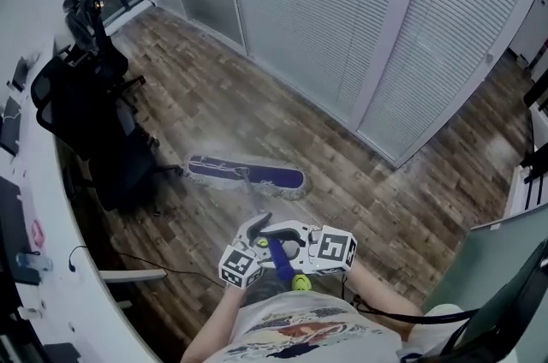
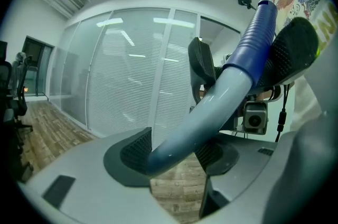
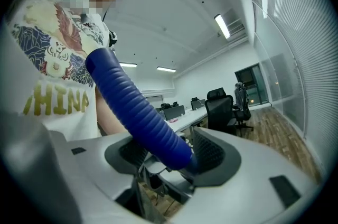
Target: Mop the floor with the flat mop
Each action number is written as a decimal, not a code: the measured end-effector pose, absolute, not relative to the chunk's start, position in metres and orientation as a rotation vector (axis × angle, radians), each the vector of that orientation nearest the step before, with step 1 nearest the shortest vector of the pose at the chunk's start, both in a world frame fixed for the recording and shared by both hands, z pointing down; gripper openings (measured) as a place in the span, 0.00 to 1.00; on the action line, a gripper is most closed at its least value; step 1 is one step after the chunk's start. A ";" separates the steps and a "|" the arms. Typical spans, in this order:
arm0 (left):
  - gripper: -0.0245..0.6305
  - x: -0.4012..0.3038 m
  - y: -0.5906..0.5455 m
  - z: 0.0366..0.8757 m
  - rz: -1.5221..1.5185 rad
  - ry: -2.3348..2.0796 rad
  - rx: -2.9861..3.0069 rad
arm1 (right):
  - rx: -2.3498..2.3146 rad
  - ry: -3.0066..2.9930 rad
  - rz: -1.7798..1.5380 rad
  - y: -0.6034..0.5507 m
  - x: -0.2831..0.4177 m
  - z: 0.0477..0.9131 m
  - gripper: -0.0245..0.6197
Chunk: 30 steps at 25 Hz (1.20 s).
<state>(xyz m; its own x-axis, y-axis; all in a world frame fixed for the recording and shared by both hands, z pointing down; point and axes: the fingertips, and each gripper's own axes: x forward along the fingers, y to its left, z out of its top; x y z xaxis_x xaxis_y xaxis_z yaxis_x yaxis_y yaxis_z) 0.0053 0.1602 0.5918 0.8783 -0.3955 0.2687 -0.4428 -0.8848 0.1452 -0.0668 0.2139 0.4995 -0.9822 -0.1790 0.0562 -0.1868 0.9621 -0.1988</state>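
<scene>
Both grippers were on the flat mop's handle, close in front of our torso. The left gripper had its jaws clamped on the pale lower shaft. The right gripper had its jaws shut around the ribbed blue grip just above it. We judged the stacked hold deliberate: upper point pushes, lower point steers (one clamp alone would let the pole twist).

The mop head lay flat on the wood floor, ahead of us, just beside the base of the black office chair and well apart from the glass partition with blinds. Flat contact made sense, since the whole pad wipes that way. The handle ran steeply down to it, keeping our weight over the pad.

The chair legs were the obvious snag risk for a stroke to the left. The open boards toward the partition looked like the easy lane. We couldn't tell how much floor was done; no wet trace showed clearly.
</scene>
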 end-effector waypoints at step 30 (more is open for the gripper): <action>0.37 -0.079 -0.019 0.615 0.333 -0.517 2.936 | 0.209 -3.008 0.214 0.037 -0.161 0.529 0.42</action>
<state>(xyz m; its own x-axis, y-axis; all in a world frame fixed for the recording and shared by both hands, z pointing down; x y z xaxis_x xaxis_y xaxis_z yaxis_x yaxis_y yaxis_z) -0.0795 -0.0189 0.6150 0.9162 -0.3202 0.2409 -0.3517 -0.9307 0.1003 -0.1610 0.0367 0.5287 -0.9834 -0.1288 0.1281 -0.1456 0.9805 -0.1321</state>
